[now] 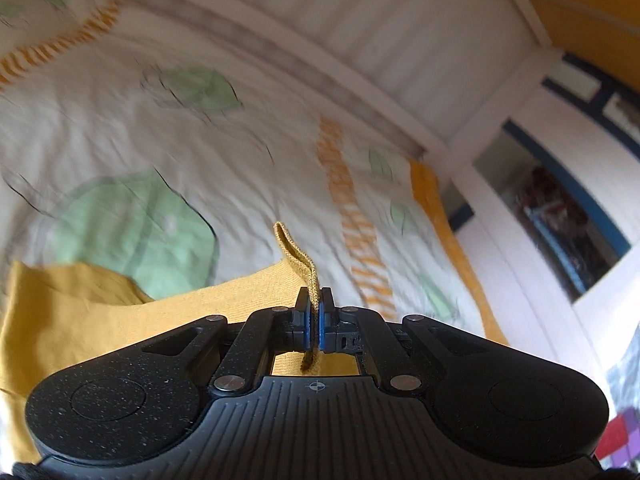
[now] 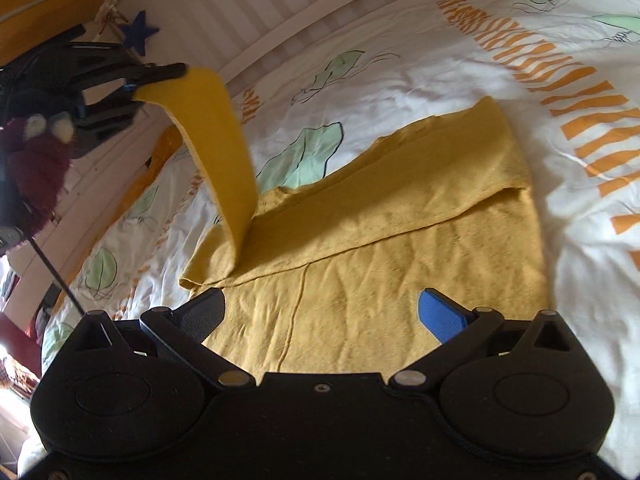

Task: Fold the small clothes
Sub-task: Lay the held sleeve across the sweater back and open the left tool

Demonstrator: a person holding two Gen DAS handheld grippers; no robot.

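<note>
A small yellow garment (image 2: 380, 264) lies spread on the bed, one sleeve folded across its body. My left gripper (image 1: 315, 312) is shut on the cuff of the other sleeve (image 1: 298, 256). In the right wrist view the left gripper (image 2: 138, 84) holds that sleeve (image 2: 220, 148) lifted high above the garment's left side. My right gripper (image 2: 322, 314) is open and empty, hovering just above the garment's lower part, with its fingers on either side of a seam.
The bed cover (image 2: 420, 64) is white with green leaves and orange stripes. A white slatted bed frame (image 1: 360, 20) runs behind it. A dark red plush toy (image 2: 38, 160) and a blue star (image 2: 138, 34) are at the left.
</note>
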